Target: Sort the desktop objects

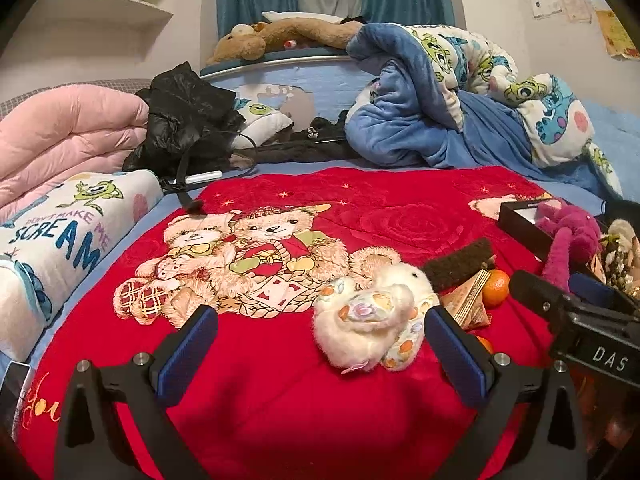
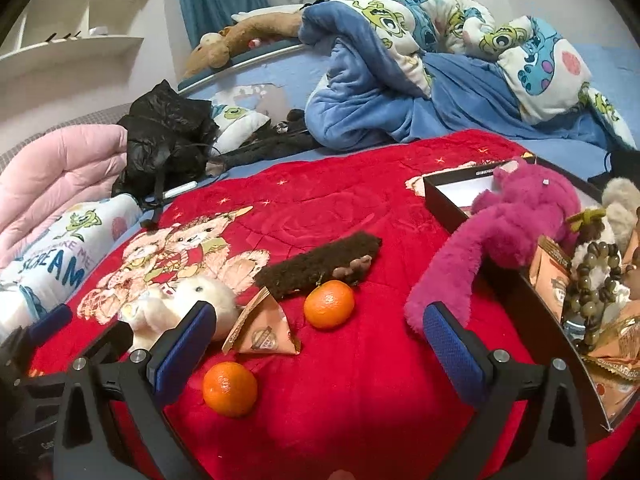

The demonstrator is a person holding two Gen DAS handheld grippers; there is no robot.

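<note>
Hovering with both grippers' fingers apart and empty, we aimed the left gripper (image 1: 320, 344) at the fluffy white plush toy (image 1: 372, 316), probably the next pick; the right gripper (image 2: 316, 344) waited near the round orange tangerine (image 2: 230, 389).

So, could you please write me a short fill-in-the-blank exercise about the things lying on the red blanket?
1. The number of oranges lying loose on the red blanket is ____.
2. The pink plush toy hangs over the rim of the black ____.
3. The left gripper has its jaws ____, with the white plush toy lying between them.

Missing words: two; box; open
</note>
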